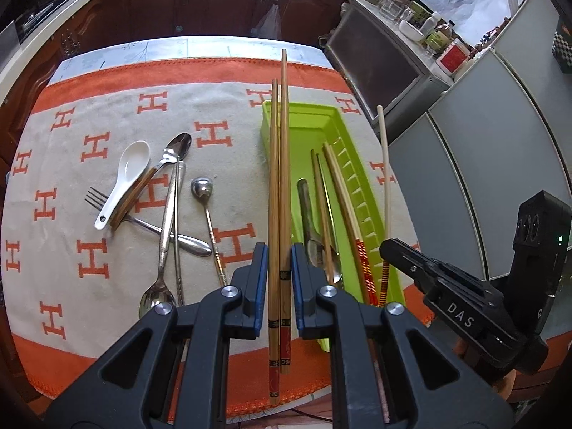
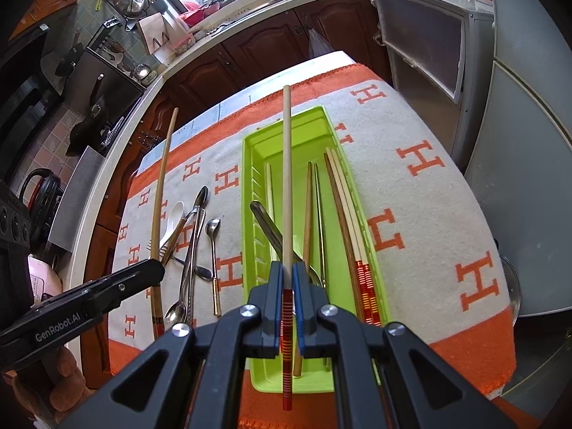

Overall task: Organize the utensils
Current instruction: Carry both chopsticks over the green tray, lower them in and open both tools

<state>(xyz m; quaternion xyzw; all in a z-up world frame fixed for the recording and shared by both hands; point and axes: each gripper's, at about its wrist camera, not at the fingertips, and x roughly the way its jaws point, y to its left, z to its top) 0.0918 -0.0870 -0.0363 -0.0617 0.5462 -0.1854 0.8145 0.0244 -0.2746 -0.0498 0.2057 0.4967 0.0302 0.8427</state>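
Observation:
My left gripper (image 1: 279, 264) is shut on a pair of bamboo chopsticks (image 1: 279, 178) that point away over the cloth, just left of the green tray (image 1: 304, 111). My right gripper (image 2: 287, 275) is shut on a single pale chopstick (image 2: 287, 178) with a red-striped end, held above the green tray (image 2: 250, 186). Inside the tray lie several chopsticks (image 2: 348, 221) and a metal spoon (image 2: 266, 225). Loose on the cloth to the left are a white ceramic spoon (image 1: 125, 175), a fork (image 1: 96, 196) and several metal spoons (image 1: 202, 187).
An orange and grey H-patterned cloth (image 1: 107, 268) covers the table. Brown cabinets (image 1: 200, 3) run along the far side. A grey cabinet (image 1: 482, 150) with jars on top stands close on the right. The right gripper (image 1: 388, 248) shows beside the tray's right wall.

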